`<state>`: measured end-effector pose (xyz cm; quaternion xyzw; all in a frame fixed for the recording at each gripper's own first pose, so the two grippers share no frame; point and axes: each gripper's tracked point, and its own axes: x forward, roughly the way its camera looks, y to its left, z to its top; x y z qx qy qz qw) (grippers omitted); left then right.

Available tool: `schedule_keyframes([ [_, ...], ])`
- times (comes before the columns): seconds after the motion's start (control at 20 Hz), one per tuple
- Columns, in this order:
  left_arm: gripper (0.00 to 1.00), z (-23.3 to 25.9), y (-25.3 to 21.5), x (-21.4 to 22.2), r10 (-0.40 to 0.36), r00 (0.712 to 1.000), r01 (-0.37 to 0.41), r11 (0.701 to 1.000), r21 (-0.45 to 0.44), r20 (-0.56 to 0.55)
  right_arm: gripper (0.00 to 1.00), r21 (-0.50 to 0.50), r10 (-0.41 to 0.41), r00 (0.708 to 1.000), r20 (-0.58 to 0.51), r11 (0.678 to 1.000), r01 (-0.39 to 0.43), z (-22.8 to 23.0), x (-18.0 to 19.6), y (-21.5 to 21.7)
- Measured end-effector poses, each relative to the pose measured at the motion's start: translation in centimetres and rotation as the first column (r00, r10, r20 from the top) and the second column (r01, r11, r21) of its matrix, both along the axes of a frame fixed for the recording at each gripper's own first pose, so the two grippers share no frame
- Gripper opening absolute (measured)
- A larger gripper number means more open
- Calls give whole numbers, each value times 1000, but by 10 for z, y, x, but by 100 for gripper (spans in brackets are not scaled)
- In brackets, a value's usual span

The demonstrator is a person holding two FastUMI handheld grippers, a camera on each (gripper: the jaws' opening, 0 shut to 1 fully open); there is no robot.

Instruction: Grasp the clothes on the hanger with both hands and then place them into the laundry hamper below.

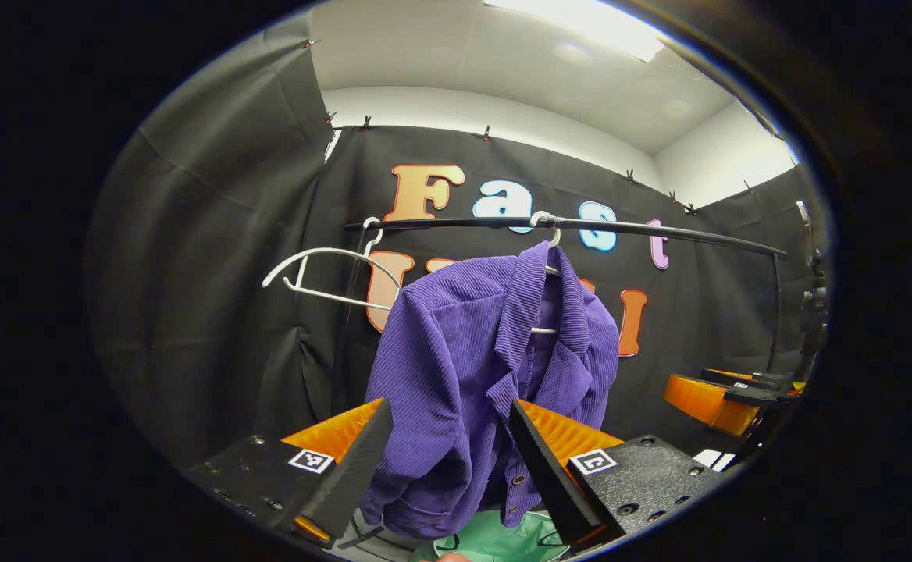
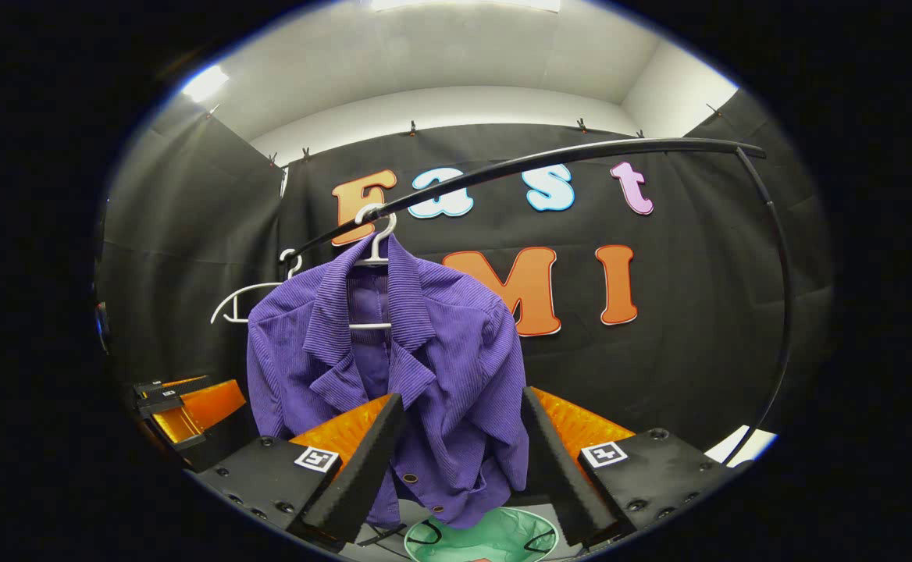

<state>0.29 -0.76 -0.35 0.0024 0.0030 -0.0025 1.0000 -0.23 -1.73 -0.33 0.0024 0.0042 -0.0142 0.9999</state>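
A purple corduroy jacket (image 1: 464, 351) (image 2: 401, 367) hangs on a white hanger (image 1: 550, 234) (image 2: 375, 234) from a black rail (image 1: 659, 232) (image 2: 581, 152). The green laundry hamper (image 1: 495, 540) (image 2: 481, 535) sits right below it. My left gripper (image 1: 450, 406) is open, and the jacket's lower half shows between its fingers, farther off. My right gripper (image 2: 461, 394) is open as well, framing the jacket's right side without touching it. In the left gripper view the right gripper (image 1: 725, 390) appears at the far right. In the right gripper view the left gripper (image 2: 179, 402) appears at the far left.
An empty white hanger (image 1: 323, 269) (image 2: 245, 300) hangs on the rail's left end, beside the jacket. The rail bends down into an upright post (image 2: 784, 312) on the right. Black cloth walls close the booth behind and on both sides.
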Motion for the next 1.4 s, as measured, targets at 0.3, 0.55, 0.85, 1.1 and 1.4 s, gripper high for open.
schedule_keyframes([
  [0.3,95,5,-3,-2,5,1000,-4,1000,-22,15,93,13,9,1000,-5,1000,-9,-2,1,-2],
  [0.55,95,6,1,-2,22,1000,-20,997,-76,17,93,14,11,1000,2,1000,-11,-1,2,-6],
  [0.85,95,0,13,2,26,1000,-26,999,-39,4,93,-7,54,998,-43,999,-54,-24,19,12],
  [1.1,95,-11,21,-6,-16,999,13,998,-62,-37,97,55,97,982,-165,994,-89,-83,65,44],
  [1.4,95,-35,57,-16,-28,991,20,998,-65,-130,96,172,23,972,-233,985,18,-133,144,71],
])
